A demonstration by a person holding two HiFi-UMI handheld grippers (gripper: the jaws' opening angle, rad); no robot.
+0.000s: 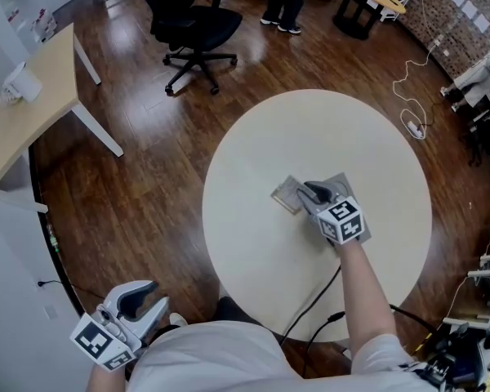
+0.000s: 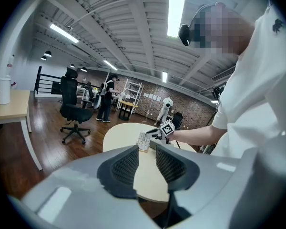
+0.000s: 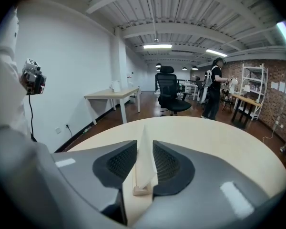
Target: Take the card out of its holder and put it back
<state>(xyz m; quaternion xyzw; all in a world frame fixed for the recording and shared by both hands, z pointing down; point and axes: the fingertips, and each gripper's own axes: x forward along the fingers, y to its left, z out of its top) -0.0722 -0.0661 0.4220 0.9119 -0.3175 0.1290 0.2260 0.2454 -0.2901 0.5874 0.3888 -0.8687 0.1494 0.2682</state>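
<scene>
A pale card (image 3: 144, 159) stands upright in a small wooden holder (image 3: 142, 191) on the round cream table (image 1: 253, 251). The right gripper (image 3: 144, 151) straddles the card, and narrow gaps show between its ribbed pads and the card, so it is open. In the head view the right gripper (image 1: 309, 193) sits at the table's middle, over the card and holder (image 1: 287, 193) and a grey sheet (image 1: 341, 183). My left gripper (image 1: 143, 296) hangs off the table near the person's waist. It (image 2: 147, 163) is open, with nothing between its pads.
A black office chair (image 1: 192, 27) stands on the wood floor beyond the table. A light wooden desk (image 1: 33, 96) is at the left. A person (image 1: 284, 2) stands at the far side. A white cable (image 1: 412, 96) and equipment (image 1: 482, 80) lie to the right.
</scene>
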